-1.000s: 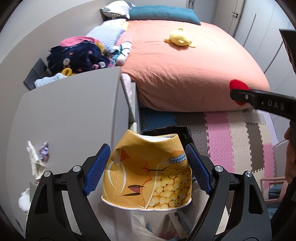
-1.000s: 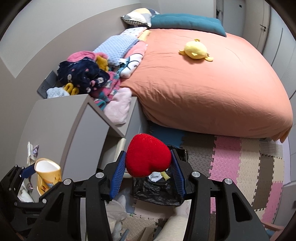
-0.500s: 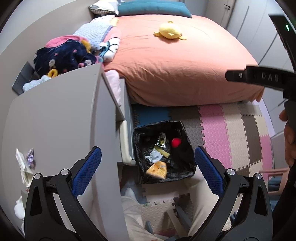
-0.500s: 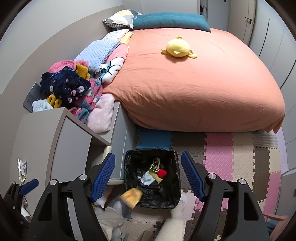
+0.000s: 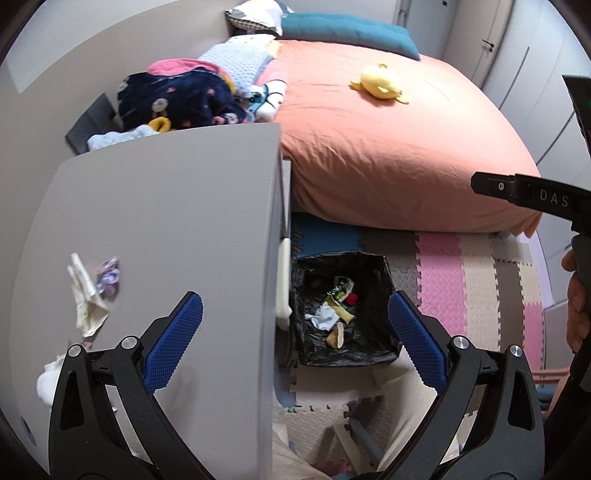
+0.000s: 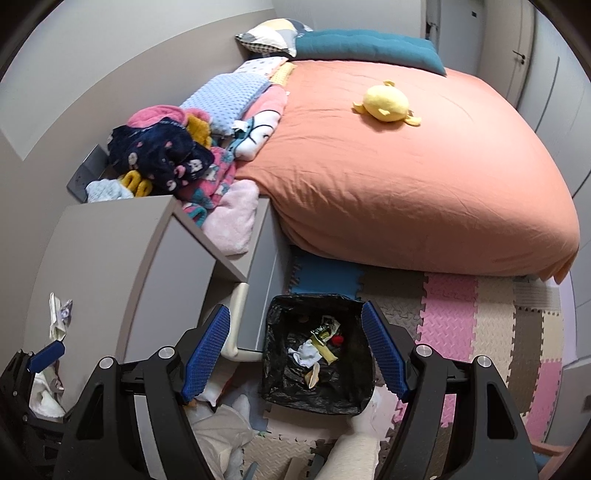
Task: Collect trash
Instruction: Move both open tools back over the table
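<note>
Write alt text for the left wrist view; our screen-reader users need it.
The open, empty left gripper hovers between a grey dresser top holding crumpled wrappers and a black-lined trash bin with litter on foam mats beside an orange bed.

A square bin lined with a black plastic bag (image 6: 275, 369) stands open on the foam floor mat beside the bed, holding a crushed yellow paper cup (image 6: 313, 374), a red heart-shaped piece (image 6: 337, 339), white tissue (image 6: 306, 352) and wrappers. Crumpled white paper scraps (image 5: 86, 295) lie on the grey counter (image 5: 166, 221).

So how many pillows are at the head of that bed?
2: a patterned pillow in the corner by the wall, and a long teal pillow beside it. Others may hide behind them.
</note>
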A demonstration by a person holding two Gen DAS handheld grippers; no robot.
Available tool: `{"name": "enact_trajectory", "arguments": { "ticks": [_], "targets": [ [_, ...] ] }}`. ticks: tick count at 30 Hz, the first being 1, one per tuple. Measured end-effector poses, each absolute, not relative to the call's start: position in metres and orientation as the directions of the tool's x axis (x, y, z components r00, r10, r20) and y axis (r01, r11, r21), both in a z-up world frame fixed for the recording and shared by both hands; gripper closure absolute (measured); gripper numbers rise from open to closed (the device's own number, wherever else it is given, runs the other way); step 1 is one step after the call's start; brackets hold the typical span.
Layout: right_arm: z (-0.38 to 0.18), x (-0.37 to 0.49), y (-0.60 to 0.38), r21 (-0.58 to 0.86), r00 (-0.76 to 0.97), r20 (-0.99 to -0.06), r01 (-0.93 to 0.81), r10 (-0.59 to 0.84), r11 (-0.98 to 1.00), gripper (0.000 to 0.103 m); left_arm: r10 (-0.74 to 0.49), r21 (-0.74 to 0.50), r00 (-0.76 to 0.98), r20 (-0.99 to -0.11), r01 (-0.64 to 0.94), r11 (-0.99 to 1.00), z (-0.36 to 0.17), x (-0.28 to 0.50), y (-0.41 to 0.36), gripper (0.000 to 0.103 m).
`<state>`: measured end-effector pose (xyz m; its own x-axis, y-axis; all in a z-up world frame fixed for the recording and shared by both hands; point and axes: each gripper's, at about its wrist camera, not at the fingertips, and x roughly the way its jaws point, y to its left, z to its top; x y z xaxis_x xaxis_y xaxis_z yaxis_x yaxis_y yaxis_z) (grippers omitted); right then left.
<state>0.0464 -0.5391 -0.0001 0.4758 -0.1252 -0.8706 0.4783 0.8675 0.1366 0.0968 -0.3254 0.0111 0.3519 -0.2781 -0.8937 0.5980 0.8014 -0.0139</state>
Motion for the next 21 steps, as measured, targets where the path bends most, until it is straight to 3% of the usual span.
{"name": "enact_trajectory", "arguments": {
  "ticks": [21],
  "targets": [
    [0.015,0.084,-0.450,0.101,0.499,-0.862,0.330,-0.083,0.938,0.029,-0.238,-0.026,0.447,-0.862,0.430,0.902,0.032,0.111,-0.215,0.006]
  ]
}}
